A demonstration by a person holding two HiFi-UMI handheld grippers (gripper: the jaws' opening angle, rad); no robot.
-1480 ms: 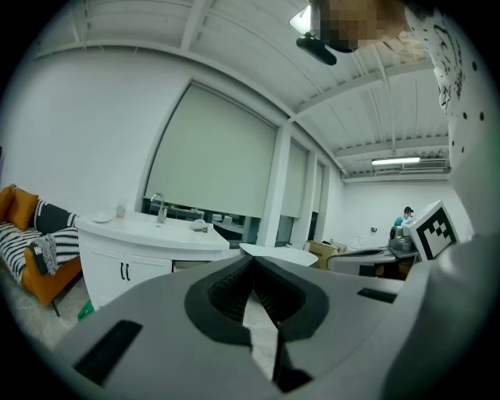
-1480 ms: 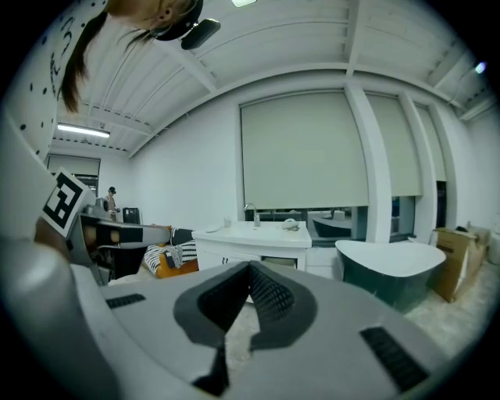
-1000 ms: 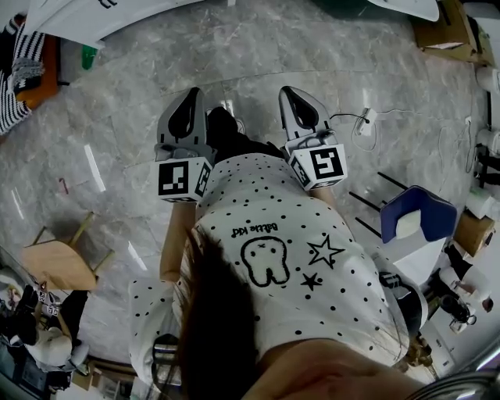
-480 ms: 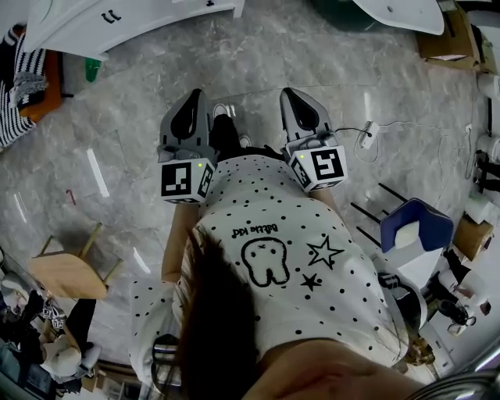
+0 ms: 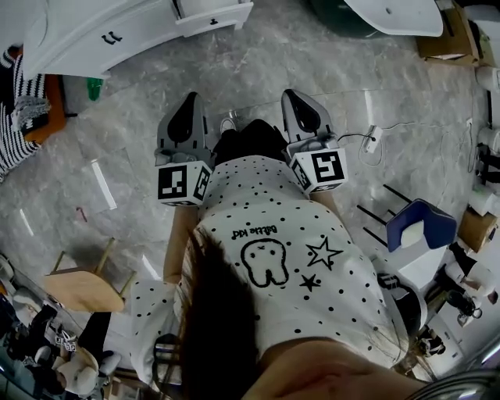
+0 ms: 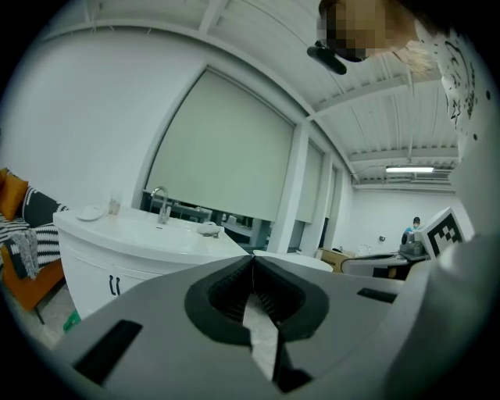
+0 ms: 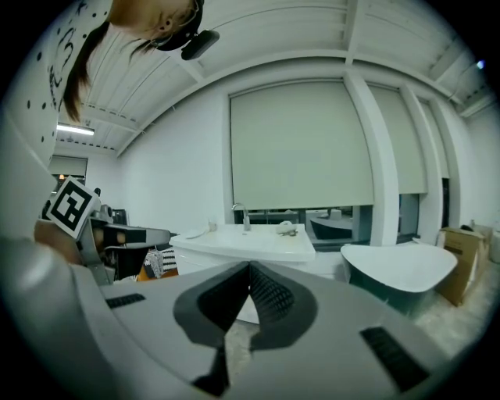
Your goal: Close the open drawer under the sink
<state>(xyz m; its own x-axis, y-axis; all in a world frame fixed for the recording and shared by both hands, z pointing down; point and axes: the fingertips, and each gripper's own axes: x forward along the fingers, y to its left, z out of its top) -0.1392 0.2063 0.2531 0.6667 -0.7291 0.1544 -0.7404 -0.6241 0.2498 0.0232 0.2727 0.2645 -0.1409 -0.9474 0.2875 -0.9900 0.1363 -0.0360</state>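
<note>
Left tongs (image 5: 190,97) and right tongs (image 5: 291,94) shut; sink cabinet (image 5: 101,35) ahead, floor (image 5: 250,66) between.

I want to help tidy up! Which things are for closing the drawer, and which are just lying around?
For the job: white sink cabinet, its open white drawer, left gripper, right gripper.
Lying about: light wooden stool, white power strip, brown cardboard box.

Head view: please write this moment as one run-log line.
left gripper: shut, empty | right gripper: shut, empty | sink cabinet: ahead, untouched | drawer: open
</note>
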